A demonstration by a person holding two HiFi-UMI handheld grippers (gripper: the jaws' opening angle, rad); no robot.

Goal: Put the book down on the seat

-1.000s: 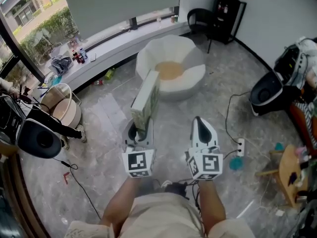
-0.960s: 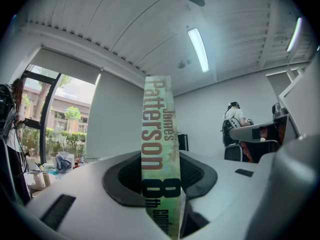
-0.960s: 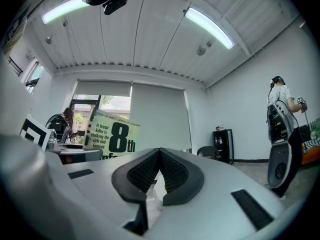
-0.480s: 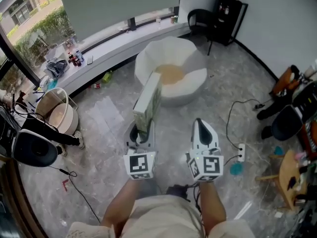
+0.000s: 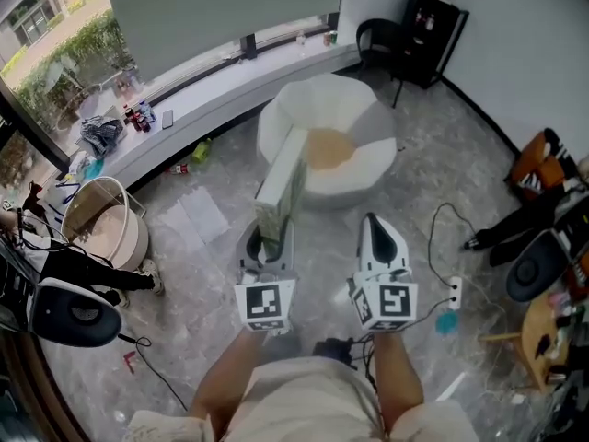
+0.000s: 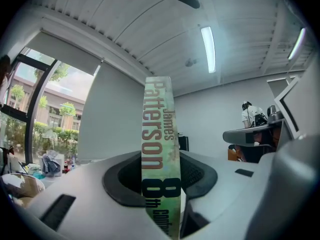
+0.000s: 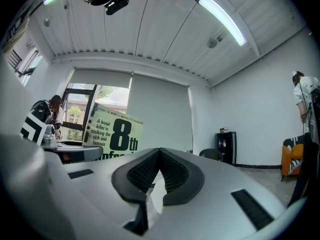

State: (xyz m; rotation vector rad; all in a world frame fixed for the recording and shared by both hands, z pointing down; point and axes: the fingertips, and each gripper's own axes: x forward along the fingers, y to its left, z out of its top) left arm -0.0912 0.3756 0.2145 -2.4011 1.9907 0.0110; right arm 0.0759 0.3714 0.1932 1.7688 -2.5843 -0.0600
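Note:
My left gripper (image 5: 268,239) is shut on a green and white paperback book (image 5: 281,188), held upright with its spine toward me; the spine (image 6: 161,154) stands between the two jaws in the left gripper view. The book's top reaches over the near rim of a white round seat (image 5: 359,122) with a tan cushion (image 5: 329,147). My right gripper (image 5: 381,238) is shut and holds nothing, level with the left one and to its right. In the right gripper view the book's back cover (image 7: 112,137) shows at the left beyond the jaws (image 7: 160,171).
A black chair (image 5: 375,37) and a black shelf (image 5: 436,23) stand by the far wall. A round basket (image 5: 99,219) and a black speaker (image 5: 74,311) sit at the left. A power strip (image 5: 455,293) with a cable lies on the floor at the right.
The view has shifted so the seat lies a little further right and nearer. The book stays upright in the left gripper. Both grippers keep their places.

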